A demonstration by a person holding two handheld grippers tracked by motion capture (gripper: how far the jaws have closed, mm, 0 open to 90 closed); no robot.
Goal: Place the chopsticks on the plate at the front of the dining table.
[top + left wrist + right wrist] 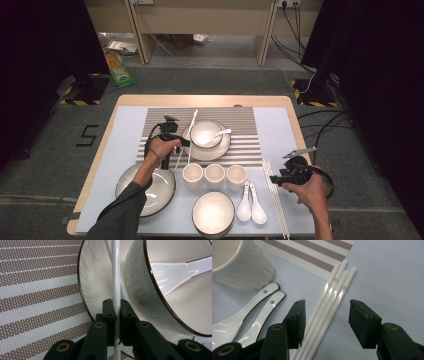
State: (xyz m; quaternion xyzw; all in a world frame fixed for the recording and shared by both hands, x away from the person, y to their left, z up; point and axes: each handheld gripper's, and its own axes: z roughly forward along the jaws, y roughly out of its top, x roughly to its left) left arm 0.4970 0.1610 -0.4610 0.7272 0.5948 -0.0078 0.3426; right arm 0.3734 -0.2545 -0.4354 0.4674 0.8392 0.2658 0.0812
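Left gripper [170, 131] jaws closed, arm extended forward, right gripper [325, 312] jaws apart, near body

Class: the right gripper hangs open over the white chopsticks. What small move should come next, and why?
Probably lower the right gripper and close it: its jaws stand open on either side of the chopsticks, which lie flat and untouched, while the left gripper already clamps one chopstick.

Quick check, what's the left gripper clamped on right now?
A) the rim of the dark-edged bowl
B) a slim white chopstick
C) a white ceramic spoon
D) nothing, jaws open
B. In the left gripper view the left gripper has its black jaws shut on a slim white chopstick that runs up past the dark-edged white bowl; the white ceramic spoon lies inside that bowl, ungripped.
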